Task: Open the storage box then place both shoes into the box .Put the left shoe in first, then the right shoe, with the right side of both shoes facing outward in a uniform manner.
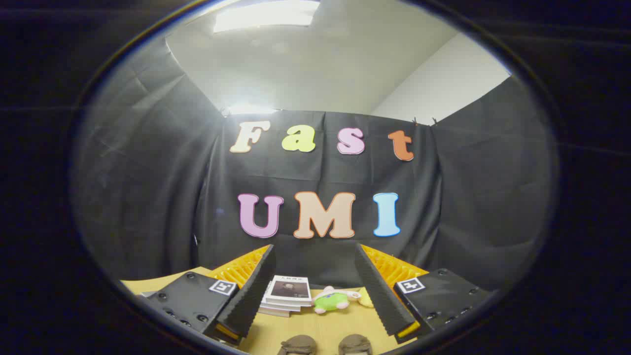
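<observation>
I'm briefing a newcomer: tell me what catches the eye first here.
The open gripper, its fingers spread wide with nothing between them. Beyond them on the wooden table sit a stack of white paperback books and a green plush toy; two brown shoes lie just below the fingers.

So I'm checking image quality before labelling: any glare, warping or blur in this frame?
Gripper view: ceiling light blows out to white glare; fisheye bends the wall's edges; the open gripper looks sharp, as do the books and green toy between its fingers; the shoes are cut off, dim.

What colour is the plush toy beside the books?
Bright green and white soft plush toy, clearest in the gripper view.
</observation>
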The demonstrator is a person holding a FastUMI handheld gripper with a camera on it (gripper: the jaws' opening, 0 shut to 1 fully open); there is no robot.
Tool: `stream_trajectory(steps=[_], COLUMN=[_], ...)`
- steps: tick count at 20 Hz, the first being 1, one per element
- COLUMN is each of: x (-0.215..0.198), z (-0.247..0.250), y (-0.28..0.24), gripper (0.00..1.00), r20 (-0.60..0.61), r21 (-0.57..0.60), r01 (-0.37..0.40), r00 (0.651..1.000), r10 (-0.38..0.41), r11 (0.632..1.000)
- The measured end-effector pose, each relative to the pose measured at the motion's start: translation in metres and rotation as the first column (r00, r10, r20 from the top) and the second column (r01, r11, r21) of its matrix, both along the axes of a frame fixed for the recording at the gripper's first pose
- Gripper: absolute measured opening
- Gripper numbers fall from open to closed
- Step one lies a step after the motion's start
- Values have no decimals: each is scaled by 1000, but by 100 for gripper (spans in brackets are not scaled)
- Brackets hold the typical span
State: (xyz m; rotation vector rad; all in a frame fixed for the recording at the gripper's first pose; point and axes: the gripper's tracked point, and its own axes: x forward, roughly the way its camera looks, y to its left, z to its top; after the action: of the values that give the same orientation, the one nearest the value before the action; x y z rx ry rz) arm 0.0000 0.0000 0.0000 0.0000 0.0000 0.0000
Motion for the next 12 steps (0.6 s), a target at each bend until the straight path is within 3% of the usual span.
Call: stream_trajectory(steps=[5,12], x=[7,8], z=[-2,-7], y=[8,2], gripper=[100,100], r20=[-12,-18], r21=[15,27], r01=[-39,-39], r00=[999,999], r10=[40,40], r11=[999,999])
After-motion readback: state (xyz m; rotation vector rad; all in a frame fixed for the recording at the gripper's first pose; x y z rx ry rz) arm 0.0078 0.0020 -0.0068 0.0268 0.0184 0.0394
